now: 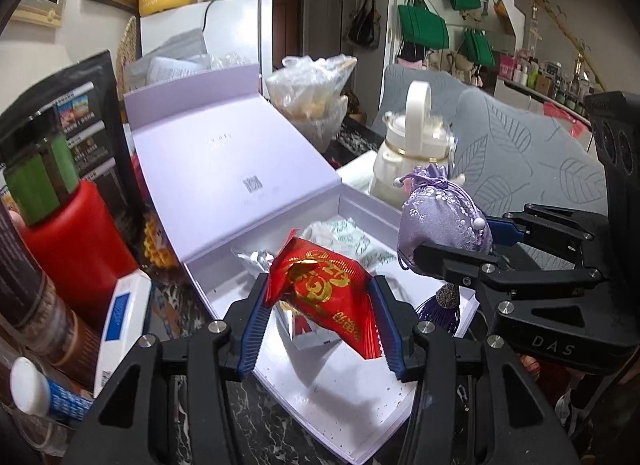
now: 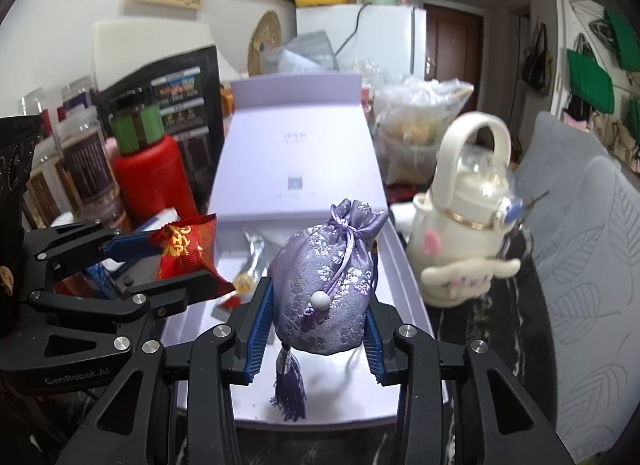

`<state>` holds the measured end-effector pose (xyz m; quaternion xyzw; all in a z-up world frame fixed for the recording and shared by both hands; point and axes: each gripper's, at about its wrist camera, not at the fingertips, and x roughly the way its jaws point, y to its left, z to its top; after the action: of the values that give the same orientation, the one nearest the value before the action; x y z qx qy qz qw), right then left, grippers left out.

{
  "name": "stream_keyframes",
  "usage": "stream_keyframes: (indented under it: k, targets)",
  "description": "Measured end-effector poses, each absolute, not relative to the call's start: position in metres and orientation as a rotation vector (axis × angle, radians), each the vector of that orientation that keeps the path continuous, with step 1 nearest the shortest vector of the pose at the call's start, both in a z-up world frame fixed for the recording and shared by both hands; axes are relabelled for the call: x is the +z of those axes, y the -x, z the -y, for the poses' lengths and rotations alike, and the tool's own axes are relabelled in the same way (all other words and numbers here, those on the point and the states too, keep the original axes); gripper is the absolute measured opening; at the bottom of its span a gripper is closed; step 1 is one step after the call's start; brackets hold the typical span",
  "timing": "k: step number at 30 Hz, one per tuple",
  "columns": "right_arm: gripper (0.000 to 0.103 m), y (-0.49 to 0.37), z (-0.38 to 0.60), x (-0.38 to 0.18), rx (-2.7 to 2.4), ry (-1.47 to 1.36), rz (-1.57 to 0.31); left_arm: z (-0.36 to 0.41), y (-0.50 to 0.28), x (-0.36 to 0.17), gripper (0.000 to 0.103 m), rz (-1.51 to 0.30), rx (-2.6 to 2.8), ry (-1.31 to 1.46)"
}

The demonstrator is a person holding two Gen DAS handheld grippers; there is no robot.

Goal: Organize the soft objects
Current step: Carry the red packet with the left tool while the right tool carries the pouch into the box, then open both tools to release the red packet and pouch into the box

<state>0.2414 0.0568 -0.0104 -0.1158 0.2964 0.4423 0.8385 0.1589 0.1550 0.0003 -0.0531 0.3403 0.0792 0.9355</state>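
Observation:
My left gripper [image 1: 318,305] is shut on a red foil packet with gold writing [image 1: 328,293] and holds it above the open white box [image 1: 352,417]. My right gripper [image 2: 320,313] is shut on a lilac brocade pouch [image 2: 324,285] with a tassel hanging below, also above the box [image 2: 404,265]. In the left wrist view the right gripper [image 1: 452,237] and the pouch [image 1: 440,217] are at the right. In the right wrist view the left gripper [image 2: 176,261] and the packet [image 2: 188,249] are at the left. A silver packet [image 1: 252,259] and a pale patterned sachet [image 1: 348,237] lie in the box.
The box lid [image 1: 232,161] stands open at the back. A red bottle with a green jar on it [image 1: 68,233] and a black package stand left. A white kettle-shaped bottle [image 2: 464,233] stands right of the box. A grey leaf-patterned sofa [image 2: 592,265] is at the right.

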Motion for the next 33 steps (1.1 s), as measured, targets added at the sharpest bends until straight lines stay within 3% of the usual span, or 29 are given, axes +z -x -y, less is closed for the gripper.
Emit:
stream_keyframes:
  k: [28,33]
  targets:
    - [0.042,-0.255,-0.066,-0.048,0.893,0.321,-0.802,-0.158,-0.186,-0.044,0.049,-0.881,0.2,0.073]
    - [0.051,-0.256,-0.068,-0.047,0.881,0.327,-0.791,-0.16,-0.19,-0.043,0.052,-0.895,0.207,0.066]
